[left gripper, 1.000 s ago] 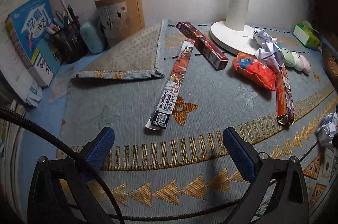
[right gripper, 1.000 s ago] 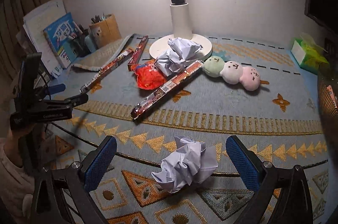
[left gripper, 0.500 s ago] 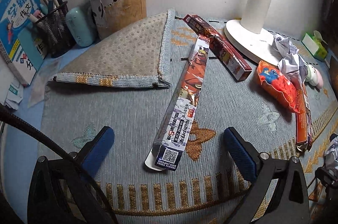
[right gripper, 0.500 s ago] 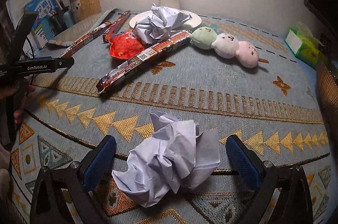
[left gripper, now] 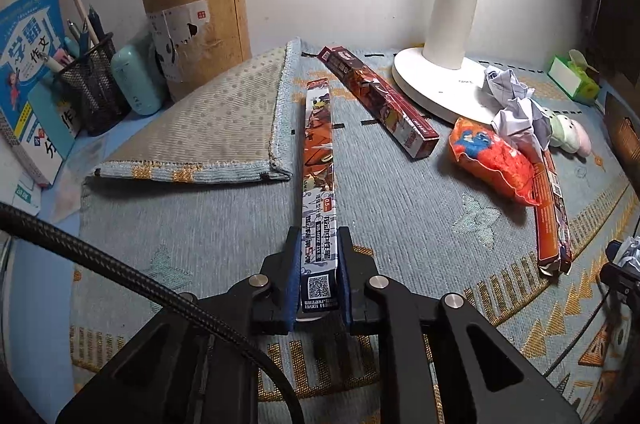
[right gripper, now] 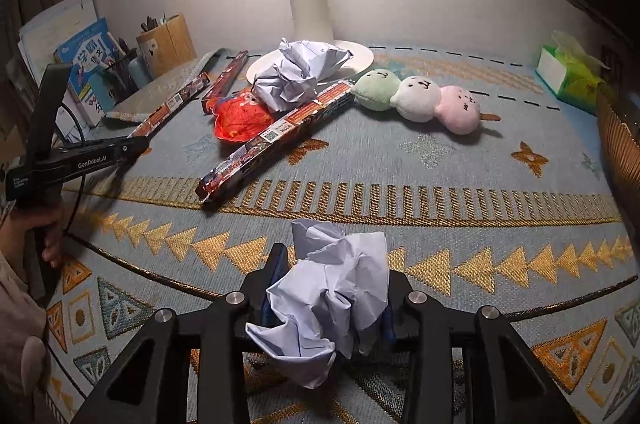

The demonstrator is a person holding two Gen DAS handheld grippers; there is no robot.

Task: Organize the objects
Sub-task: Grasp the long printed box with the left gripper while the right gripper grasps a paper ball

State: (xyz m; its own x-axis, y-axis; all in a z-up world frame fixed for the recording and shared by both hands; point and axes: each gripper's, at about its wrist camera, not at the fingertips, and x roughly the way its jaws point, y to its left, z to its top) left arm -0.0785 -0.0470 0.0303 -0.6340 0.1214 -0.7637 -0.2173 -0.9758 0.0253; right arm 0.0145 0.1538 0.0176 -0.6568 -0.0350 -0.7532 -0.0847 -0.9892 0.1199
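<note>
My left gripper is shut on the near end of a long printed pen box that lies on the patterned mat. That box also shows in the right wrist view. My right gripper is shut on a crumpled white paper ball at the mat's near part. A second long box and a third lie further out. A red snack bag, another paper ball and a three-ball plush toy lie near the lamp base.
A wooden pen holder, a mesh pen cup, a mint case and books stand at the back left. The mat's corner is folded over. A green tissue box stands back right, a woven basket at the right edge.
Both grippers went from wide open to shut: the left moved forward and closed on the box's near end, the right closed on the crumpled paper ball.
</note>
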